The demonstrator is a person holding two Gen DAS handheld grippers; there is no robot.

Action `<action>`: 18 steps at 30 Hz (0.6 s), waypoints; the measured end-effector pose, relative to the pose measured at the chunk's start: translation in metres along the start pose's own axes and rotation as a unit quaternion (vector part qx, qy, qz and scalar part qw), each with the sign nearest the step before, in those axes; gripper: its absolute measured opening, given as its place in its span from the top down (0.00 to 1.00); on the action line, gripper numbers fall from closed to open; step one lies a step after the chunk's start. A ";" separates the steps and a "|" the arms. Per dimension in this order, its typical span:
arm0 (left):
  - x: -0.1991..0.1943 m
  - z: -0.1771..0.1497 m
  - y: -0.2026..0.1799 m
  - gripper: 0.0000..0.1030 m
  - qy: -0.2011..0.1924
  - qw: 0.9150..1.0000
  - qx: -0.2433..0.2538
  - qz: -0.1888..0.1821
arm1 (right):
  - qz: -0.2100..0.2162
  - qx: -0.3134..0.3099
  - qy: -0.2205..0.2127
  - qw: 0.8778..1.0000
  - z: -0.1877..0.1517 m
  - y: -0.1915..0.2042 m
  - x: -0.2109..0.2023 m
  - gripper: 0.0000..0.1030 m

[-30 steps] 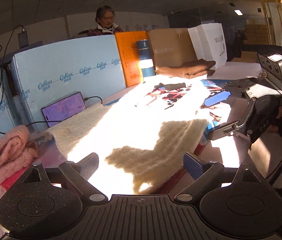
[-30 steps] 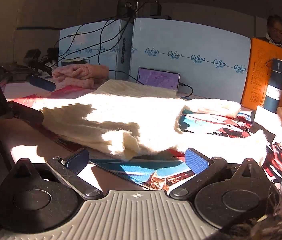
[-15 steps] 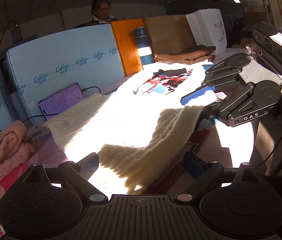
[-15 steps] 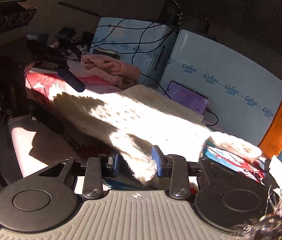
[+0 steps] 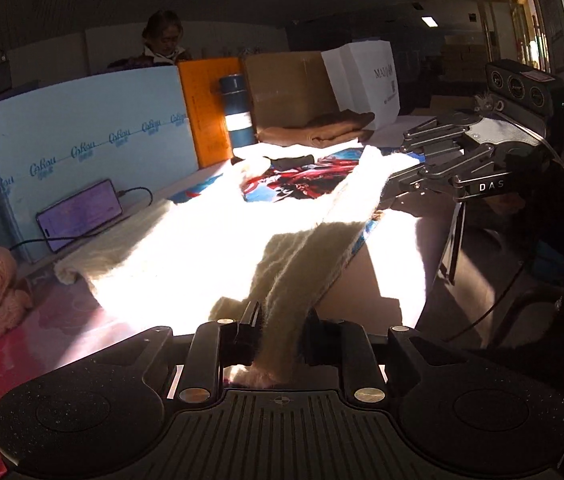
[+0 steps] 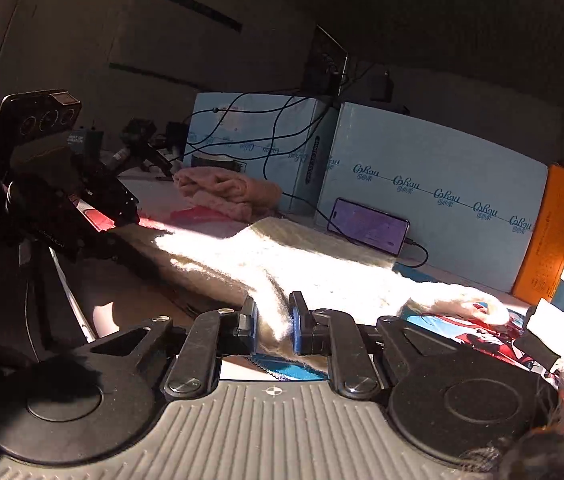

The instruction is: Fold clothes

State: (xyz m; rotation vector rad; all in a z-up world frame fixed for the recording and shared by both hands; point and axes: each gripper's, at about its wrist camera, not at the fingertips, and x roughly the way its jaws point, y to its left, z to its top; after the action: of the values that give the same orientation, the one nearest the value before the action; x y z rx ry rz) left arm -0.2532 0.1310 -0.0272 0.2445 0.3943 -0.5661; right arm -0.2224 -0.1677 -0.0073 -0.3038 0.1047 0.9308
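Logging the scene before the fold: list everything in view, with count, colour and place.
sweater: one, cream, spread on the table, near edge pinched by both claws
knit: one, pink, bundled at the left end
cloth: one, brown, folded at the far end
phone: one, purple screen, leaning on a board
boards: two, light blue, behind the table
flask: one, blue, by the orange box
bag: one, white, far end
left claw: shut on sweater
right claw: shut on sweater

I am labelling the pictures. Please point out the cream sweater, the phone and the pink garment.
cream sweater (image 5: 201, 248), left wrist view, sunlit body
phone (image 6: 370, 230), right wrist view, lit screen
pink garment (image 6: 225, 192), right wrist view, top folds
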 end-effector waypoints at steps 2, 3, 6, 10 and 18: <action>0.003 0.000 0.005 0.81 -0.018 0.999 -0.034 -0.001 | -0.013 -0.004 -0.019 1.000 0.007 -0.004 -0.003 0.86; 0.004 0.000 0.007 0.80 -0.027 0.998 -0.051 -0.002 | -0.024 -0.004 -0.025 0.999 0.009 -0.006 0.001 0.86; 0.009 0.001 0.015 0.80 -0.054 0.993 -0.102 -0.004 | -0.050 0.002 -0.037 0.998 0.011 -0.010 0.016 0.86; 0.012 0.003 0.025 0.81 -0.069 0.984 -0.161 0.007 | -0.077 0.013 -0.054 0.995 0.011 -0.014 0.030 0.86; 0.033 0.023 0.039 0.83 -0.054 0.979 -0.184 0.069 | -0.131 0.075 -0.093 0.984 0.010 -0.024 0.027 0.42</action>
State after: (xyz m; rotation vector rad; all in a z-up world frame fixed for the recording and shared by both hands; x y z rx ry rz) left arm -0.1988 0.1399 -0.0157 -0.1151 0.3655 -0.3591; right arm -0.1875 -0.1574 0.0012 -0.0859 -0.0364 0.6818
